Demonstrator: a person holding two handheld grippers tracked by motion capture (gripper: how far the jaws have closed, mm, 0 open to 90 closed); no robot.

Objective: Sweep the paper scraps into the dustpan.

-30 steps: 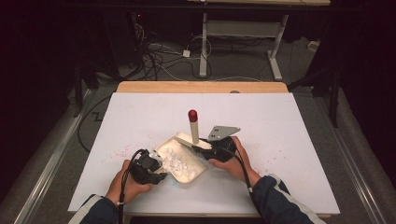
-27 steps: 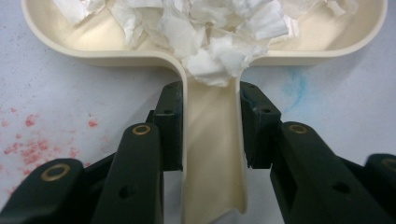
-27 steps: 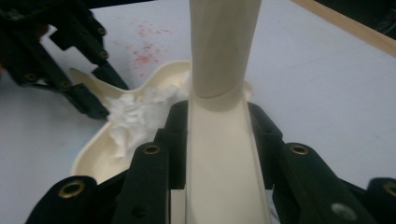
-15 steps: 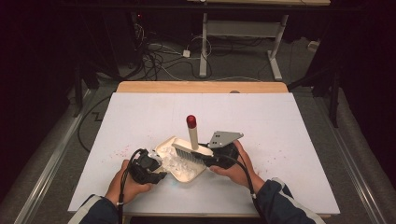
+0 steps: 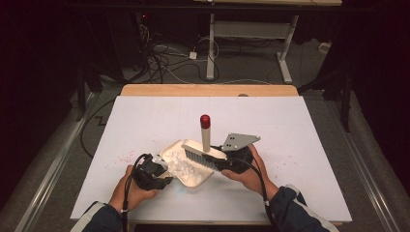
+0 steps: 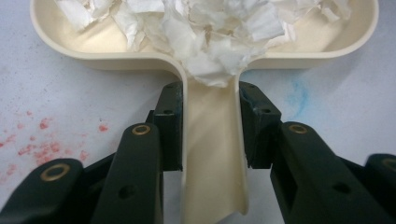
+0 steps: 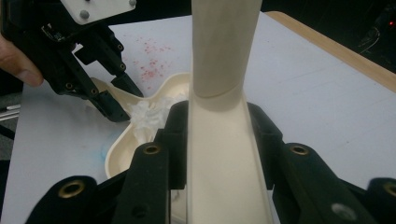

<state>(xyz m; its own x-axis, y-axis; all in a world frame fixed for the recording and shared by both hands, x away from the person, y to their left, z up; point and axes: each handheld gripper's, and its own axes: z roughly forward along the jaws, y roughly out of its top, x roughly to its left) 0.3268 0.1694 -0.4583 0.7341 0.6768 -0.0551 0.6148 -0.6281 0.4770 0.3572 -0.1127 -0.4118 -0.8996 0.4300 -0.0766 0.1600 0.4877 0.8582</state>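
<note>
High view first: a cream dustpan (image 5: pixel 191 166) sits on the white table (image 5: pixel 300 130), near the front edge and a bit left of the middle. White paper scraps (image 5: pixel 181 166) lie piled inside it. A small brush (image 5: pixel 203 153) is over the pan, with its dark bristles pointing down at the paper. The brush handle (image 5: pixel 205 137) sticks up and has a red tip (image 5: pixel 205 120).

Left gripper view shows the pan up close. The left gripper (image 6: pixel 212 121) has its two black jaws squeezed on the pan's handle (image 6: pixel 212 154), one on each side. The paper scraps (image 6: pixel 205 32) fill the wide part of the pan (image 6: pixel 60 44) and spill a little into the handle. In the high view this gripper (image 5: pixel 153 172) sits at the left end of the pan, held by the person's left hand (image 5: pixel 128 193).

Right gripper view shows the right gripper (image 7: pixel 217 140) with its jaws shut tight on the cream brush handle (image 7: pixel 224 70), which runs straight up between them. Behind it are the pan (image 7: pixel 140 140) with paper and the other gripper (image 7: pixel 79 56). In the high view the right gripper (image 5: pixel 234 158) is just right of the pan, in the person's right hand (image 5: pixel 249 176).

Small pink specks (image 5: pixel 123 157) dot the table to the left of the pan. A light blue smudge (image 6: pixel 296 93) marks the table beside the pan's handle. A wooden strip (image 5: pixel 208 90) runs along the far edge of the table.
</note>
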